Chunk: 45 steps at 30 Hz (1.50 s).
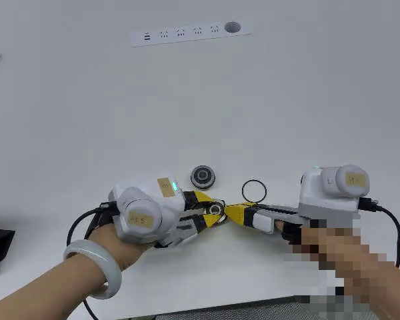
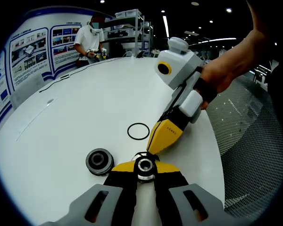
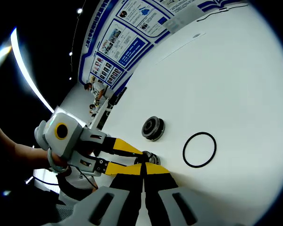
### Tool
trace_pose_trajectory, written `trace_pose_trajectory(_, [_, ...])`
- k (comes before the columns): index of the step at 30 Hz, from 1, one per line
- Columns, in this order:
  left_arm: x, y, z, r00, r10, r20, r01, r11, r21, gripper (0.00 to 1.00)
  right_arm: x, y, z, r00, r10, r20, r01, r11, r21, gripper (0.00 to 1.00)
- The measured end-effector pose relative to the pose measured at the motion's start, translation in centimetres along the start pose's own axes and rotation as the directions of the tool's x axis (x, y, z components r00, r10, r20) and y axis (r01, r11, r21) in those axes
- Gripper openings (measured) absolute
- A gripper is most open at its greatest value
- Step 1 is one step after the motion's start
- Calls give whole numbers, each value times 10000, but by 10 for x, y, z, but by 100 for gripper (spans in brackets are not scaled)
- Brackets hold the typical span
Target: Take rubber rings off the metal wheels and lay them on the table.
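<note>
Looking down in the head view, we've got the left gripper [image 1: 210, 208] with its yellow-tipped jaws closed tight on a small metal wheel [image 1: 215, 210]. The right gripper [image 1: 235, 212] meets it head-on, jaws squeezed together with the tips right at the wheel's rim. We can't tell if they've got any rubber pinched. A thin black rubber ring [image 1: 254, 191] lies flat on the smooth white tabletop [image 1: 287, 100], just beside the right jaws. A second wheel [image 1: 203, 177], chunky with a dark outer band, sits near it. The left gripper view shows the held wheel's shiny round hub far better. The head view adds a long white power strip [image 1: 190, 31] at the far side.
</note>
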State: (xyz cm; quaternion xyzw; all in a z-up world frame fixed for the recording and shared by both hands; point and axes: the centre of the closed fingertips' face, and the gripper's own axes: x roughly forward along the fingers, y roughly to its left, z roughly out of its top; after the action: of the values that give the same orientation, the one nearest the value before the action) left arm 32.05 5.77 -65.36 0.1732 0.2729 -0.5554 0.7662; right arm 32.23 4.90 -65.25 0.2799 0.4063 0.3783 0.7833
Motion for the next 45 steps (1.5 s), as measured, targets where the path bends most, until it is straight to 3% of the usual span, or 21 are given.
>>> trace_pose_trajectory(19, [0, 0, 0, 10000, 1, 0, -1, 10000, 4, 13, 1, 5, 0, 9999, 160, -41, -160, 9999, 2, 2])
trace_pose_trajectory(25, [0, 1, -1, 10000, -2, -11, 2, 10000, 12, 13, 4, 20, 5, 9977, 671, 139, -671, 9977, 50, 2])
trace_pose_trajectory(45, [-4, 0, 1, 9999, 74, 106, -73, 9999, -106, 17, 3, 9, 5, 9995, 202, 246, -208, 9995, 227, 2])
